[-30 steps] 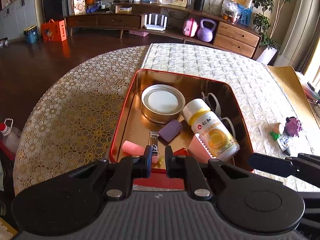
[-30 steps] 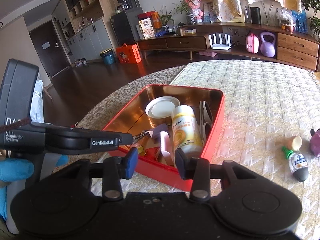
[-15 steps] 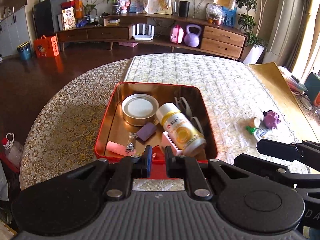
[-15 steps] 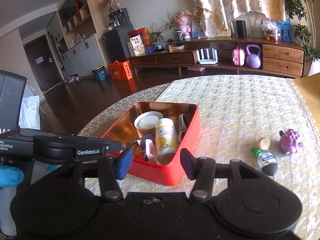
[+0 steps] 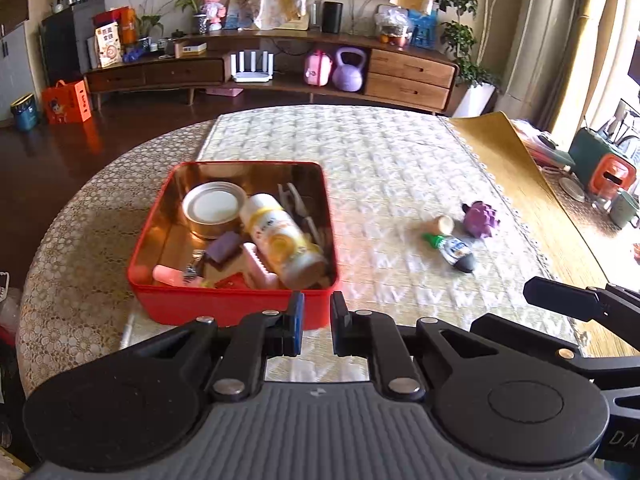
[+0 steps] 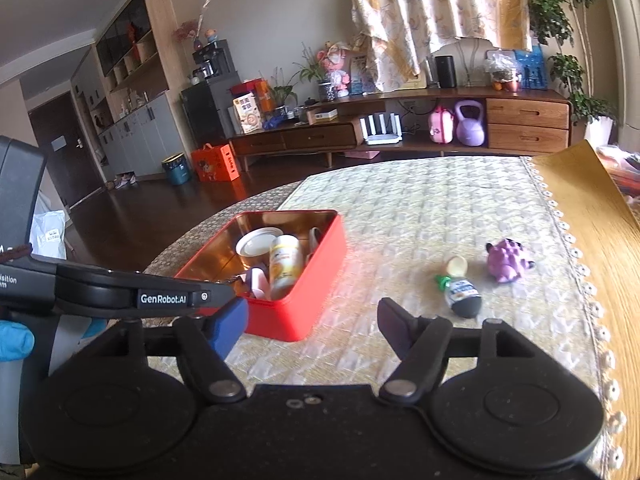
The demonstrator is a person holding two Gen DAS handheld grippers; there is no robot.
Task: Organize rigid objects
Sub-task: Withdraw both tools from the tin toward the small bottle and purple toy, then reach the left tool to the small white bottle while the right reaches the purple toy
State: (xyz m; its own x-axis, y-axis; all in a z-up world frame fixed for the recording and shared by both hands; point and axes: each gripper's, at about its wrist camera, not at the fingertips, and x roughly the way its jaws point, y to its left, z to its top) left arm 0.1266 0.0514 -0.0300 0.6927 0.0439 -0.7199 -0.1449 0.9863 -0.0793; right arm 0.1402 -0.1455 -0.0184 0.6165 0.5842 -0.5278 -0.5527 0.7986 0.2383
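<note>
Hovering low over the near edge of the quilted cream-and-gold cloth surface (image 5: 400,168), both claws carry nothing. Left claw (image 5: 313,322): fingers nearly together, a narrow gap between the pads, nothing in it, just in front of the red rectangular metal tin (image 5: 224,306). Right claw (image 6: 314,322): spread wide, released, between the tin (image 6: 316,280) and the loose items to its right.

Tin contents: round gold-rimmed can with white lid (image 5: 212,208), white-and-yellow plastic bottle lying on its side (image 5: 280,236), purple block (image 5: 224,246), pink comb-like piece (image 5: 256,266), pink cylinder (image 5: 168,274), and metal nail clippers (image 5: 194,266).

Outside the tin, on the cloth, well apart from it: small dark bottle with green cap lying flat (image 6: 460,294), a beige cap (image 6: 457,266) just beside its neck, and a purple spiky rubber toy (image 6: 508,264) near both.
</note>
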